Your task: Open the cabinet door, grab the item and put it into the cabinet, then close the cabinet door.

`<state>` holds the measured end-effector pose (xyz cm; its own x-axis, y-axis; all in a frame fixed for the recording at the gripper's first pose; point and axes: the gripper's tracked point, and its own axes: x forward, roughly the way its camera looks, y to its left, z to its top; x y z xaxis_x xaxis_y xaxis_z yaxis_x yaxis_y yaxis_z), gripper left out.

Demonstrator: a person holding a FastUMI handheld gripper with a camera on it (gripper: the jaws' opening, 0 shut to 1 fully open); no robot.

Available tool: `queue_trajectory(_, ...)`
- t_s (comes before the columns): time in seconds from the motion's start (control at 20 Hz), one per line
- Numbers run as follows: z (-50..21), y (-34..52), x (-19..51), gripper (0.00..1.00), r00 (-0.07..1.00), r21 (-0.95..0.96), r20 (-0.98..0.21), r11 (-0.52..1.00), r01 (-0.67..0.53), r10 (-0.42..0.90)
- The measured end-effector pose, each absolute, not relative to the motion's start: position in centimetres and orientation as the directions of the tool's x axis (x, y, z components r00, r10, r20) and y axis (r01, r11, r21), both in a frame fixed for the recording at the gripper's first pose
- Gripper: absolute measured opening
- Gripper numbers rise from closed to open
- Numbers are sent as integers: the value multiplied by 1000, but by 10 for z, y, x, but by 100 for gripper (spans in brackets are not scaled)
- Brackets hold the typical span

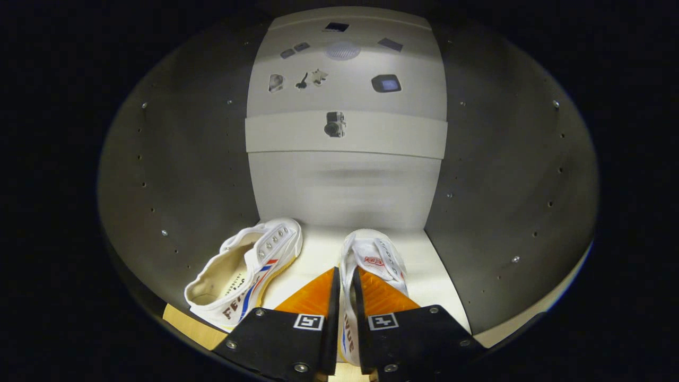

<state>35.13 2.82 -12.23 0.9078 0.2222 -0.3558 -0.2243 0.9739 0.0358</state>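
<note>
Two white canvas shoes sit inside the cabinet, on its pale floor. The gripper has hold of the right shoe: its two fingers are nearly closed, one on each side of the shoe's side wall, which stands as a thin white strip in the narrow gap between them. Both fingers press on that wall. The shoe's toe lies beyond the fingertips, pointing toward the back panel.

The left shoe rests just beside the left finger, apart from the gripper, its opening turned up and its toe also toward the back. Its side carries red and blue stripes and dark red block letters, of which "FEI" can be read; the rest runs out of sight. Small dark print lies on its insole, too small to read. The held shoe bears a small red mark on its tongue, unreadable, and the letters "UE" on the strip of its side between the fingers.

Each finger carries one square black-and-white marker, two in all.

The back panel shows about nine small pictures of objects, among them a camera. The cabinet's grey side walls show rows of small holes and screws.
</note>
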Motion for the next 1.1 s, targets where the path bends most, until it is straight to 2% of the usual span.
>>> queue_trajectory(0.7,-53,19,225,19,949,18,-256,982,-186,185)
queue_trajectory(0.8,-43,16,202,22,954,7,-240,983,-182,179)
queue_trajectory(1.0,-21,7,152,23,969,-7,-190,986,-164,159)
queue_trajectory(1.1,-14,0,124,27,974,-19,-169,988,-155,150)
